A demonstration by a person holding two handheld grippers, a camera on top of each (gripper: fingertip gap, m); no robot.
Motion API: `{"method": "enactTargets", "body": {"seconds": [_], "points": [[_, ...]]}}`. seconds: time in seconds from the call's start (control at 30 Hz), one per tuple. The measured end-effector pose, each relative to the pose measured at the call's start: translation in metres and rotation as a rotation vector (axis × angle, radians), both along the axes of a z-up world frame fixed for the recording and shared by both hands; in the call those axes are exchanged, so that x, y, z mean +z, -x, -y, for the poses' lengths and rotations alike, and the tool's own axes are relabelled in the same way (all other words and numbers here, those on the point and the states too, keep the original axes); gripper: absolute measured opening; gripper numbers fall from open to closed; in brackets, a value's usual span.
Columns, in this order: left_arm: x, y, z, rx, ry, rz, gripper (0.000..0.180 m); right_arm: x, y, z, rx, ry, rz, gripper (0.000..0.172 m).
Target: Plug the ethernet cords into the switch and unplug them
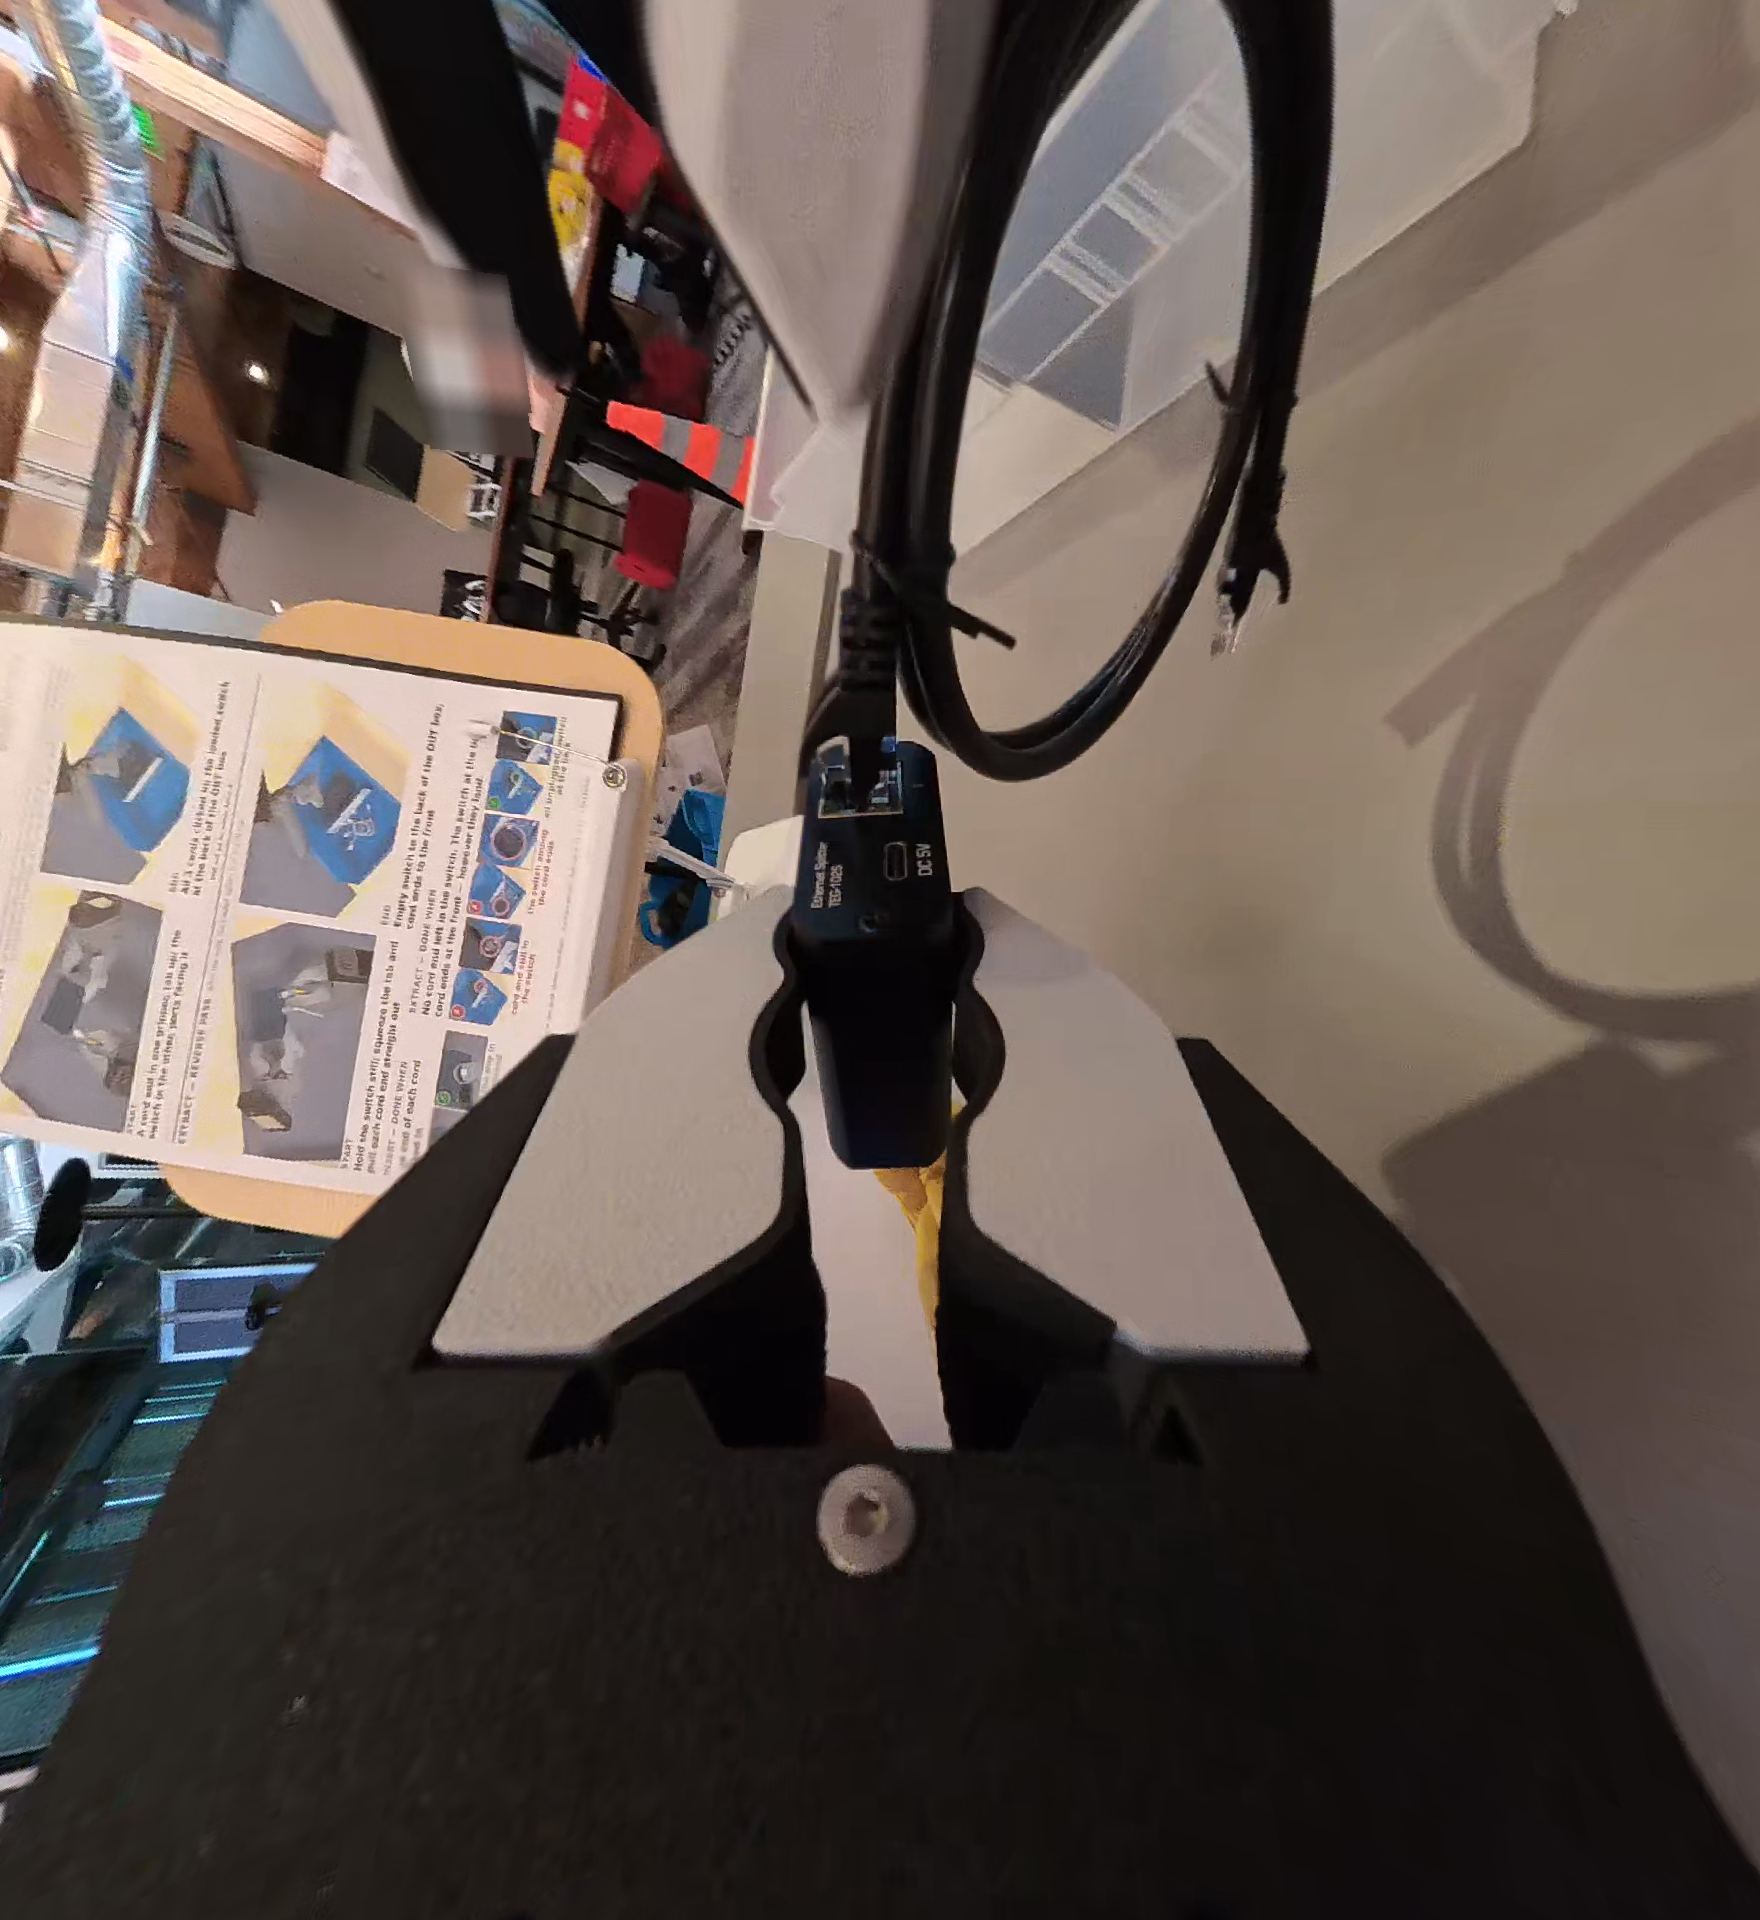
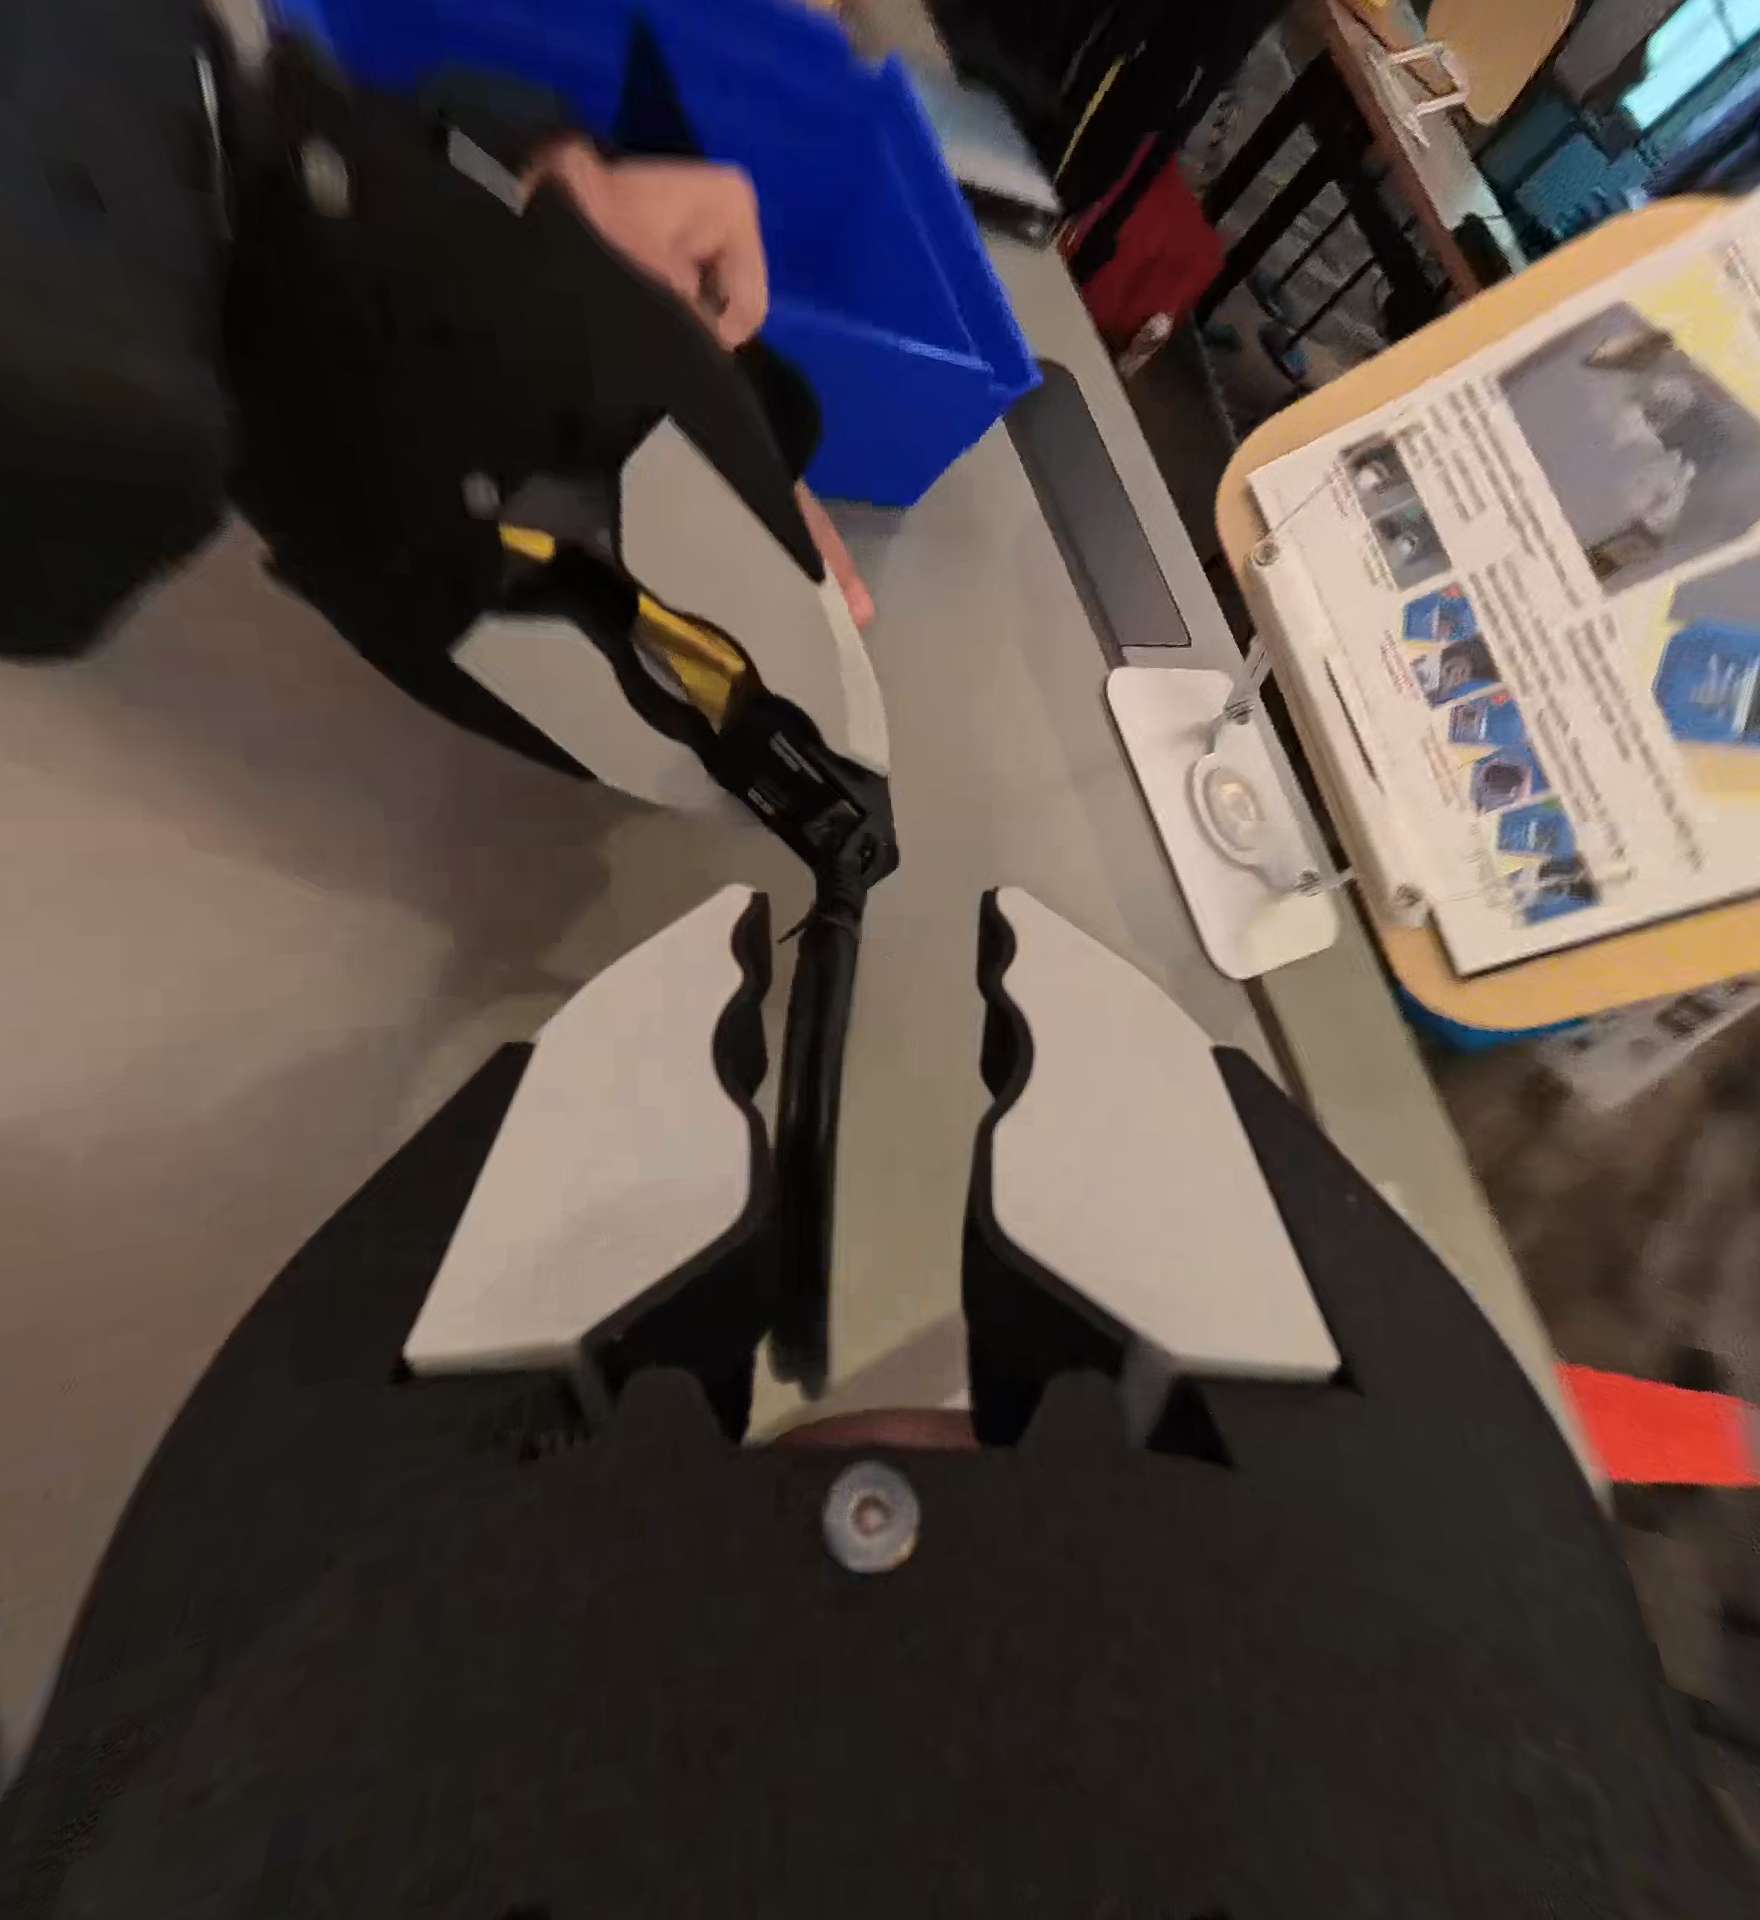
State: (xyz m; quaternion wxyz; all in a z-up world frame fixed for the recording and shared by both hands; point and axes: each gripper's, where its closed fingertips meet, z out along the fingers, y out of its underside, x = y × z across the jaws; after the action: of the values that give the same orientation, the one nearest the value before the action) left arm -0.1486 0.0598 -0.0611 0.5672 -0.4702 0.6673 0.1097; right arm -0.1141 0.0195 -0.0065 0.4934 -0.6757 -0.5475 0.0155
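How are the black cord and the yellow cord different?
The black cord enters the front end of the switch, facing away from the left hand-held gripper; the yellow cord comes out of the back end, between that gripper's fingers. The black cord is bundled in a tied loop and shows plainly; only a short bit of the yellow cord shows. Both meet the same switch.

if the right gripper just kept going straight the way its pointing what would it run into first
Probably the small black ethernet switch clamped in the left gripper, where the black cord running between the right gripper's open fingers is plugged in. It sits slightly left of centre, and depth is unclear.
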Motion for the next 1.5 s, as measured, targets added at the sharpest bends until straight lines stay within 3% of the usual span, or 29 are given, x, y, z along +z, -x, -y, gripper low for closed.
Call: {"method": "enactTargets", "body": {"seconds": [0.17,0.33,0.47,0.8,1.03,1.17,1.5], "points": [[0.002,0.001,0.008,0.000,0.053,-0.029,0.024,-0.032,0.015,-0.015,0.126,-0.009,0.294,0.036],[-0.002,0.000,0.012,0.020,0.085,-0.063,0.024,-0.044,0.019,-0.020,0.206,-0.139,0.369,0.021],[0.000,-0.001,0.014,0.025,0.051,-0.076,0.024,-0.039,0.018,-0.021,0.215,-0.322,0.378,0.012],[-0.001,0.000,0.012,0.050,-0.009,-0.125,0.024,-0.047,0.019,-0.030,0.218,-0.359,0.422,0.014],[-0.006,-0.003,0.015,0.043,0.052,-0.086,0.025,-0.051,0.016,-0.025,0.255,-0.199,0.422,0.012],[-0.007,-0.007,0.018,0.033,0.084,-0.070,0.024,-0.053,0.013,-0.021,0.290,-0.211,0.371,0.011],[-0.009,-0.018,0.017,0.015,0.029,-0.028,0.029,-0.055,0.004,-0.016,0.288,-0.123,0.277,0.012]]}}
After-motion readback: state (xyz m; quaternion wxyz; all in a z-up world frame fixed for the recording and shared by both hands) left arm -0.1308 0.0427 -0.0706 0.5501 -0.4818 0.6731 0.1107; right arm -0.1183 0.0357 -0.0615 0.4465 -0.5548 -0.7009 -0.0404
